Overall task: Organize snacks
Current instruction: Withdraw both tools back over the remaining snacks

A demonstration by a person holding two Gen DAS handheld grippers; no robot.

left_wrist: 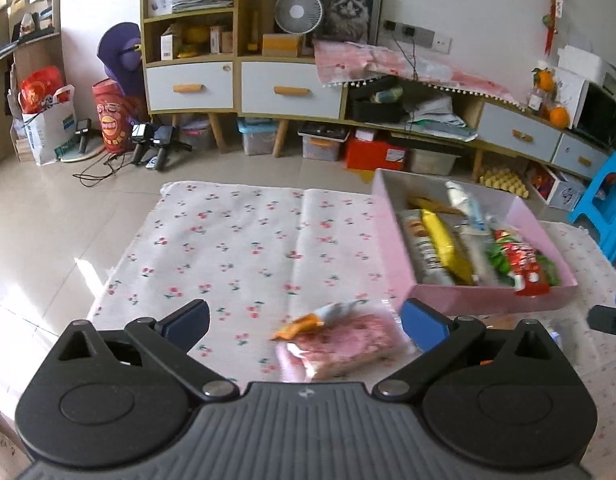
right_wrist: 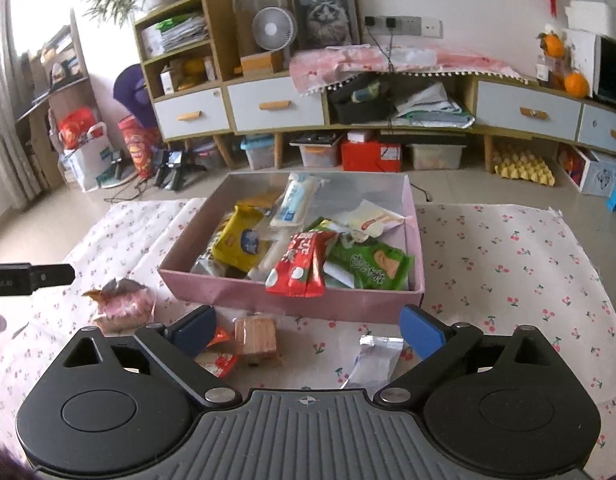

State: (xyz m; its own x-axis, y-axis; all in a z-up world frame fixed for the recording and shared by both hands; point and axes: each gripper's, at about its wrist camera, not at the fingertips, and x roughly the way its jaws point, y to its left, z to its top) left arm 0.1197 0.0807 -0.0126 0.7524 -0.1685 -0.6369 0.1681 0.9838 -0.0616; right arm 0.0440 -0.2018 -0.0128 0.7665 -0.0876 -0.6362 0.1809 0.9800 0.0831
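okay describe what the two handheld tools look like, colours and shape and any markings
Both match: a grey ribbed body, two round black housings, black linkage arms with silver pivot pins, and blue pads on the fingers. The left tool and the right tool each carry a small crosshair mark at the body's centre. No cables or sleeves show.

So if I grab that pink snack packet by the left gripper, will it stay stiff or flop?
The pink snack packet looks like thin crinkled film, so it will probably sag and crumple. It seems light and may slide on the cherry-print cloth when nudged. The left gripper stands open around it.
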